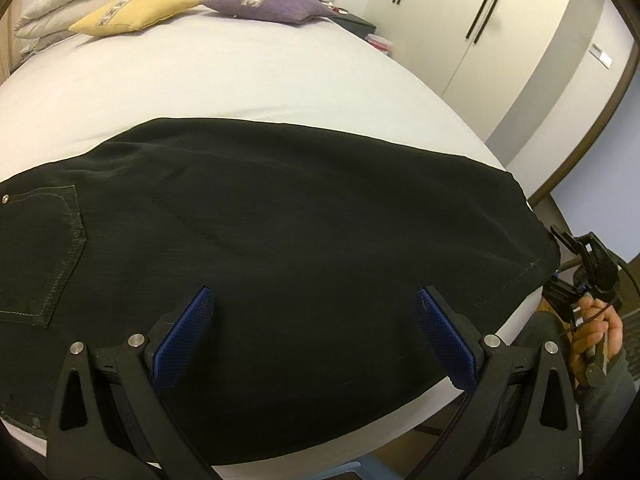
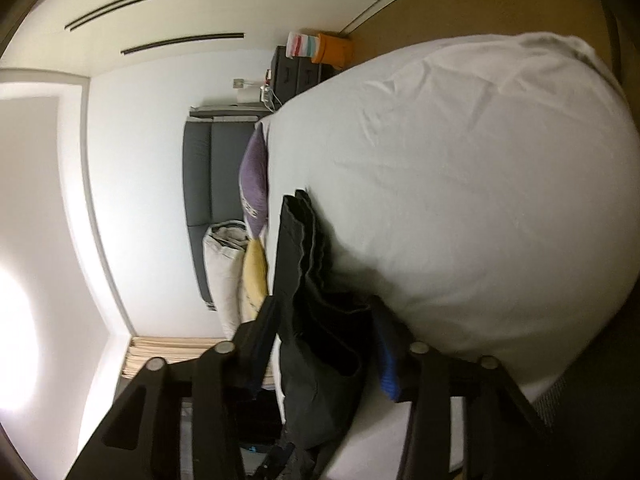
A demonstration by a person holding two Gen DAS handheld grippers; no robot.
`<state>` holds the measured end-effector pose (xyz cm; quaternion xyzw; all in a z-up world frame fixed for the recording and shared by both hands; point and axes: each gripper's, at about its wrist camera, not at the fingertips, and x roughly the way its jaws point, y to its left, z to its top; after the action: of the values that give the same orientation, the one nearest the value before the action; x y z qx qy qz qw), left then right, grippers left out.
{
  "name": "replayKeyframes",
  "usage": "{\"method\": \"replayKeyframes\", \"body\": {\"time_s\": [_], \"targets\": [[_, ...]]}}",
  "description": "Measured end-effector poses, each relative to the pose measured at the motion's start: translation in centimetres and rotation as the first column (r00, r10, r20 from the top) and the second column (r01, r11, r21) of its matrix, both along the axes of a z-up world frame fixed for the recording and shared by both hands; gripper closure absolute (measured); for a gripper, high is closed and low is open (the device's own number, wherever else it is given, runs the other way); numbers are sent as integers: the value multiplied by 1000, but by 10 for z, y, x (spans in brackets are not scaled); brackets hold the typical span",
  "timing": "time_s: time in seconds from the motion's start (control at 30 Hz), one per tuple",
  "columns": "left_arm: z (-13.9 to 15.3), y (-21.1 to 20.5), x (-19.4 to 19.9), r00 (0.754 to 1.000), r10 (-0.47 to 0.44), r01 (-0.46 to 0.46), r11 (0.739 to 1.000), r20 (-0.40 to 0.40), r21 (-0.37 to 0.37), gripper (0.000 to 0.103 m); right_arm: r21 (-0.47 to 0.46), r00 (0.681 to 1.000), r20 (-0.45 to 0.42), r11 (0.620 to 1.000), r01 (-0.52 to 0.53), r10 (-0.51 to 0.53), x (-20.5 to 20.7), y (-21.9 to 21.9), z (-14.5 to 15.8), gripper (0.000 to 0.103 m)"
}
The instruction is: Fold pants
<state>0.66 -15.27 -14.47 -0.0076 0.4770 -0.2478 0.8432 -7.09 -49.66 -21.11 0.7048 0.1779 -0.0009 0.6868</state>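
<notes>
Black pants (image 1: 280, 220) lie flat on the white bed (image 1: 240, 76), spread ahead of and between my left gripper's (image 1: 314, 336) wide-open, empty blue pads (image 1: 182, 340). My right gripper (image 2: 324, 344), part-open, brackets the bunched hem end (image 2: 316, 280); I cannot tell whether it pinches.

No text, label, brand, number or sign can be read in either view. The patterned bands on the purple cushion (image 1: 268, 2) and the yellow cushion (image 1: 134, 12) show only a woven design, not letters. The small plate on the wall (image 1: 601, 55) is too small and blurred to make out any writing.
</notes>
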Motion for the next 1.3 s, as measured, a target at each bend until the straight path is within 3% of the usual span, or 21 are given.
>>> {"method": "replayKeyframes", "body": {"time_s": [0.23, 0.3, 0.43, 0.53, 0.73, 0.83, 0.93, 1.1, 1.13, 1.3], "targets": [[-10, -10, -3, 999, -18, 18, 1000, -31, 2, 0, 66, 990, 117, 995, 74, -82, -12, -10, 0, 62], [-12, -9, -5, 999, -21, 21, 1000, -33, 5, 0, 27, 989, 115, 996, 88, -91, -18, -19, 7, 62], [-16, -16, -8, 999, -31, 32, 999, -40, 19, 0, -57, 999, -17, 998, -38, 37, 0, -35, 12, 62], [-16, -22, -11, 998, -48, 49, 999, -38, 23, 0, -107, 984, -52, 979, -176, 171, 23, -42, 17, 62], [-14, -29, -9, 997, -64, 65, 998, -38, 26, 0, -191, 892, -149, 873, -449, 427, 57, -33, 32, 62], [-14, -30, -10, 997, -66, 67, 997, -40, 29, 0, -168, 876, -126, 860, -481, 465, 57, -35, 28, 64], [-15, -29, -8, 997, -66, 67, 997, -41, 29, 0, -141, 872, -118, 861, -489, 475, 57, -37, 21, 75], [-15, -29, -5, 997, -65, 66, 997, -41, 31, 0, -134, 864, -81, 853, -504, 498, 55, -33, 22, 79], [-15, -29, -5, 997, -65, 66, 997, -41, 31, 0, -138, 863, -86, 852, -505, 498, 54, -31, 21, 84], [-12, -30, -2, 997, -62, 62, 998, -50, 12, 0, -161, 883, -100, 868, -469, 459, 49, -26, 23, 92]]}}
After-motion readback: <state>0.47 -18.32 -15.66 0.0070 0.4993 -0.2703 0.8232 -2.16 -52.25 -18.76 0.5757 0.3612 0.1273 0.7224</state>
